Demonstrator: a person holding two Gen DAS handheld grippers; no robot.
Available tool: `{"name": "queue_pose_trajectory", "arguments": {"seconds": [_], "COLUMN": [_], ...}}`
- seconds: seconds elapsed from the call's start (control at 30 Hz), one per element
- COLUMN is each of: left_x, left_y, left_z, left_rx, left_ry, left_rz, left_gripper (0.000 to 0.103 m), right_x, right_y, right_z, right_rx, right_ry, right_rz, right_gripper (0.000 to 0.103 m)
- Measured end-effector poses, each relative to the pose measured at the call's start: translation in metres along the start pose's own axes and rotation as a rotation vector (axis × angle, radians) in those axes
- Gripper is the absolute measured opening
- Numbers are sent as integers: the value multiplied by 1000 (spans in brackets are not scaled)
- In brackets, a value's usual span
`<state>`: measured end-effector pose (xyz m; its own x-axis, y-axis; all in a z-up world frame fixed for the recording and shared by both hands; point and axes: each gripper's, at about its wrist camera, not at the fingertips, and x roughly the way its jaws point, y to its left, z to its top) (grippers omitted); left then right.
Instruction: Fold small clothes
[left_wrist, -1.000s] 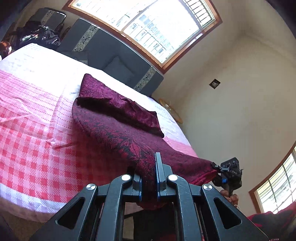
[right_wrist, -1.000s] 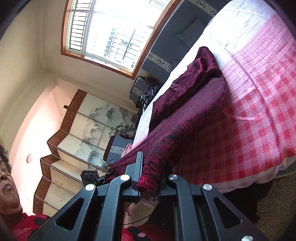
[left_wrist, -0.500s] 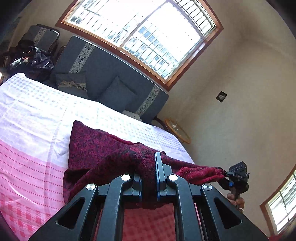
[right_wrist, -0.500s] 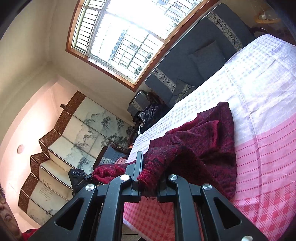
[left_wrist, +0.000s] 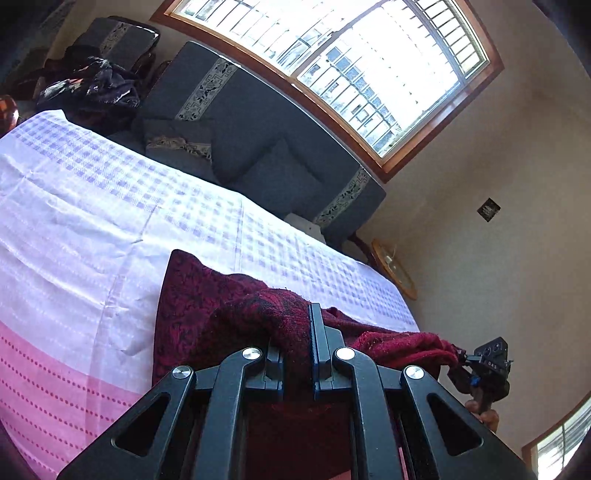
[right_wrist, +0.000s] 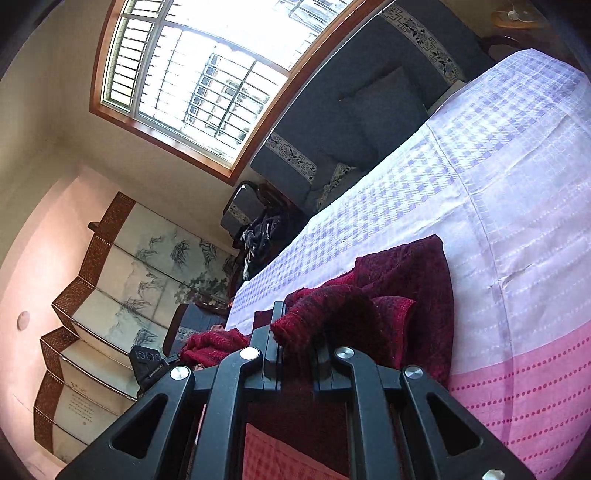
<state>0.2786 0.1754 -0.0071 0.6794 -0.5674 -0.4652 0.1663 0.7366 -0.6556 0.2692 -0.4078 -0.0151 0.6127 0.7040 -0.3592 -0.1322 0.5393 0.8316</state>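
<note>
A dark maroon knitted garment (left_wrist: 207, 314) lies on the bed, its near edge lifted and carried over the part that lies flat. My left gripper (left_wrist: 295, 354) is shut on one corner of that edge. My right gripper (right_wrist: 297, 350) is shut on the other corner of the garment (right_wrist: 413, 288). The lifted edge hangs between the two grippers. The right gripper shows in the left wrist view (left_wrist: 484, 369) at the far right, and the left gripper shows in the right wrist view (right_wrist: 147, 363) at the lower left.
The bed (left_wrist: 92, 221) has a white, lilac and pink checked sheet. A dark blue sofa (left_wrist: 258, 129) stands behind it under a large window (left_wrist: 351, 55). A folding screen (right_wrist: 110, 295) stands at the left. A small round table (left_wrist: 393, 267) stands by the wall.
Both grippers have carried the garment's near edge up and forward over the bed, away from the front edge. The garment now lies doubled on itself further up the sheet.
</note>
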Motion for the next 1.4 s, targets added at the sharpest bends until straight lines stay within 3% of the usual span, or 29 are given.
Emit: {"name": "queue_pose_trajectory", "arguments": {"seconds": [0.2, 0.47, 0.57, 0.63, 0.67, 0.73, 0.77, 0.83, 1.0, 1.07, 1.17, 1.27, 1.4], "left_x": [47, 71, 71, 69, 66, 58, 53, 40, 16, 6, -6, -9, -8], "left_y": [28, 30, 37, 43, 46, 49, 51, 54, 62, 69, 83, 83, 65], "left_z": [4, -1, 0, 0, 0, 1, 3, 8, 11, 2, -21, -42, -64], "left_rx": [-62, -16, -58, -107, -130, -165, -178, -192, -158, -134, -126, -77, -5], "left_ry": [57, 87, 92, 94, 89, 62, 39, -7, 8, 52, 106, 173, 225], "left_rz": [48, 104, 90, 63, 47, 31, 35, 27, 79, 138, 155, 133, 107], "left_gripper": [11, 22, 26, 37, 41, 64, 70, 77, 79, 80, 80, 80, 77], "right_x": [35, 65, 70, 73, 74, 72, 69, 62, 33, 17, 1, -5, -12], "right_y": [-35, -64, -65, -66, -68, -70, -70, -70, -63, -54, -48, -52, -57], "right_z": [13, 16, 15, 15, 15, 14, 14, 14, -4, -24, -60, -87, -102], "right_rx": [62, 104, 96, 101, 113, 138, 140, 143, 128, 64, -31, -78, -68], "right_ry": [16, 30, 32, 31, 33, 10, -10, -38, -48, -22, 40, 102, 106], "right_rz": [-48, -75, -88, -93, -81, -66, -66, -49, -38, -80, -180, -262, -239], "right_gripper": [11, 11, 14, 15, 21, 41, 57, 63, 63, 64, 65, 65, 65]}}
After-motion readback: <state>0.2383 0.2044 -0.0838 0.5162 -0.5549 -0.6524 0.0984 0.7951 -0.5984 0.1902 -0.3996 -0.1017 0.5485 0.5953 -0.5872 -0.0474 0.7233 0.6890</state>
